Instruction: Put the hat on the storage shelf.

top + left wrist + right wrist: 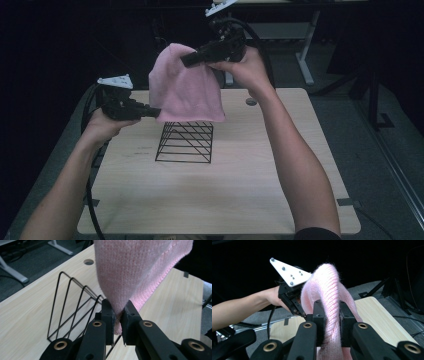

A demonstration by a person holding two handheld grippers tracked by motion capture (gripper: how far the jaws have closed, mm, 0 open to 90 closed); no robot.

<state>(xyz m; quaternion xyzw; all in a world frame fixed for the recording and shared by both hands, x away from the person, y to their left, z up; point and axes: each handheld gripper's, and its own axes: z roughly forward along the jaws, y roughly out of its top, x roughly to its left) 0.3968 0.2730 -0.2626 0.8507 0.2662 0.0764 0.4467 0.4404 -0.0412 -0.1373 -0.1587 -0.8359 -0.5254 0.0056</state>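
the pink knitted cloth (185, 87) hung in the air above the black wire rack (185, 142), which stood near the middle of the desk (225, 200). the right hand-held gripper (186, 59) pinched the cloth's top, far and high, so the fabric draped down freely; in the right gripper view a thick fold sat squeezed between its jaws. the left hand-held gripper (154, 112) was lower and to the left, pressed together on the cloth's lower corner (119, 315), probably to spread the hem and steer it. the rack held nothing in its slots; the cloth's hem hung just above its top wires, and contact could not be told.
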